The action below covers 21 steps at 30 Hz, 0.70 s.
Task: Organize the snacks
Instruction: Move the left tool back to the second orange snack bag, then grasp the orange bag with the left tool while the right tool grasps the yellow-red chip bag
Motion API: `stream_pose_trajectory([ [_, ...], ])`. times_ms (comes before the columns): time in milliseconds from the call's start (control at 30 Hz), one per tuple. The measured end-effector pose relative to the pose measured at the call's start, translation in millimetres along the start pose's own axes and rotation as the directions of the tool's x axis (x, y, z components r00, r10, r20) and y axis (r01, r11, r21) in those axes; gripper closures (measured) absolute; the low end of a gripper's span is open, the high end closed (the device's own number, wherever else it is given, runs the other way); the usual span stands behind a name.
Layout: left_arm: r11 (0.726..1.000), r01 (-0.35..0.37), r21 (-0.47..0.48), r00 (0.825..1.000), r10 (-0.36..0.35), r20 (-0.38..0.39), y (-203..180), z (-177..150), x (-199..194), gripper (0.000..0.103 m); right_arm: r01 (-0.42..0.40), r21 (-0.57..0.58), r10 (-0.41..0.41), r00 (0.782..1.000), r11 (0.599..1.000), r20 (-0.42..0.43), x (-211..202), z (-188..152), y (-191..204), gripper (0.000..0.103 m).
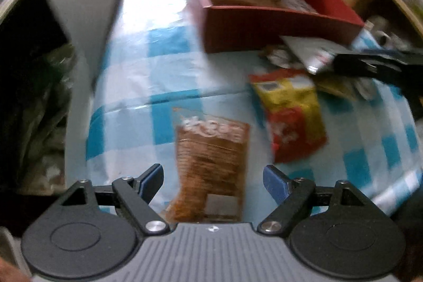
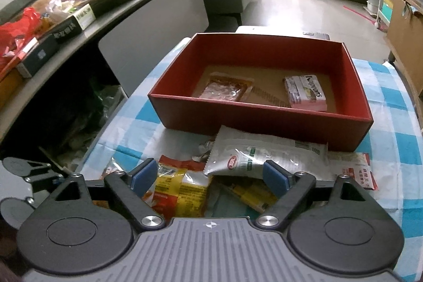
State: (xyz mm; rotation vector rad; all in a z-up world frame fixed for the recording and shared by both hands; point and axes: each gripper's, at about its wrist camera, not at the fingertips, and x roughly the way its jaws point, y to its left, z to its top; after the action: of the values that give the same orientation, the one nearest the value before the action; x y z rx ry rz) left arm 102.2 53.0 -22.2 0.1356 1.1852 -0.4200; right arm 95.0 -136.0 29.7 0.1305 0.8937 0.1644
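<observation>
— Two snacks already lay on the floor of the red box, well apart from each other: a clear-wrapped reddish packet toward the left and a pink wafer pack toward the right. The rest were loose on the checked tabletop in front of it.

— And the claws, were they carrying anything?

— Neither. The left claw hung with its jaws spread wide over a brown packet, the packet lying flat between the blue pads without either one touching it. I'd say it was lined up that way so the pads could close on the packet's long sides.

— The right one?

— The right claw was parted too and held nothing. It pointed down at the heap just before the box, where a white sachet lay across a yellow-and-red bag.

— Why a heap there?

— My guess is it kept the carry into the box short. The white sachet touched the box's near wall and sat on top, so it looked the easiest to lift first.
</observation>
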Motion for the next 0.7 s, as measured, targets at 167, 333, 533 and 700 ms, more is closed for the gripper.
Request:
stream_pose_trajectory([
  [167,0.993,-0.091,0.072,0.995,0.093,-0.028,-24,-2,20,0.026,-0.01,0.005,0.01,1.0,1.0,0.01,-6,-2,-3,0.012],
  [333,0.971,-0.187,0.151,0.982,0.188,0.009,-49,-4,31,0.02,-0.001,0.036,0.001,1.0,0.999,0.011,-9,-4,-15,0.012],
  [533,0.977,-0.182,0.113,0.983,0.178,0.047,-48,-6,19,0.05,-0.003,0.046,0.003,1.0,0.999,0.005,-8,-4,-21,0.012],
  [700,0.987,-0.155,-0.035,0.987,0.157,0.045,-21,-4,10,0.06,-0.014,0.027,0.014,1.0,1.0,-0.009,-5,-5,-14,0.012],
])
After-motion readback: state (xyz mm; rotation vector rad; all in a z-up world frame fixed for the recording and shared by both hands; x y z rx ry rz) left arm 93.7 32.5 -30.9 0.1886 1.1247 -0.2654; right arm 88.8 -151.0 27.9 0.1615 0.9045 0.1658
